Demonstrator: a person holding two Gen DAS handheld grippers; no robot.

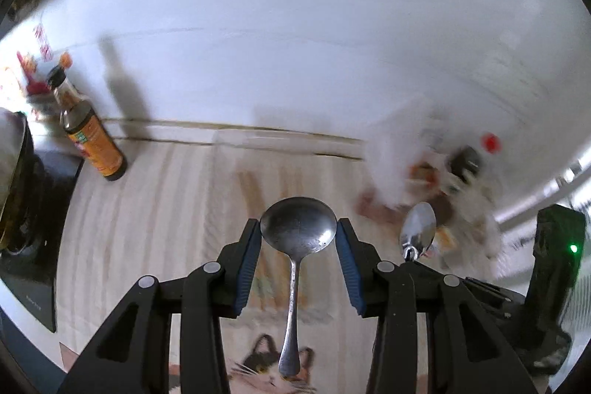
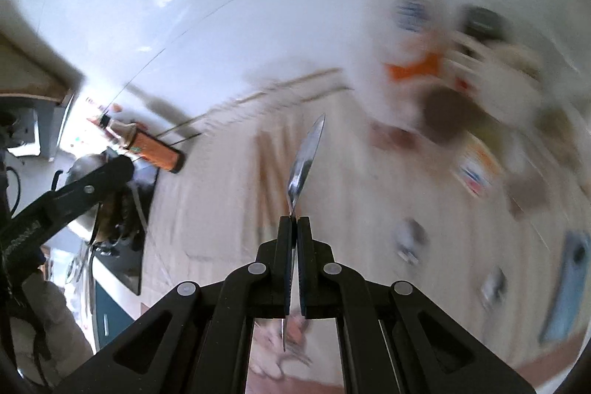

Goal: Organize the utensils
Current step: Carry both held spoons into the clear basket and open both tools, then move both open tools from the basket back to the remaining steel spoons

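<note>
My left gripper (image 1: pixel 298 239) is shut on a large round metal spoon (image 1: pixel 298 224). Its blue pads press on both edges of the bowl, and the handle hangs back toward the camera. My right gripper (image 2: pixel 294 220) is shut on the neck of a smaller metal spoon (image 2: pixel 306 150), seen edge-on with its bowl pointing away. That small spoon (image 1: pixel 418 231) also shows to the right in the left wrist view. Both spoons hang in the air above a pale striped mat (image 1: pixel 166 209). Blurred wooden chopsticks (image 1: pixel 251 191) lie on the mat below.
A brown sauce bottle (image 1: pixel 92 132) with an orange label stands at the back left by the white wall. A dark cooktop with a pan (image 1: pixel 22 194) is at the far left. A blurred cluster of jars and packets (image 1: pixel 450 172) fills the back right. The mat's near end shows a cat picture (image 1: pixel 269 372).
</note>
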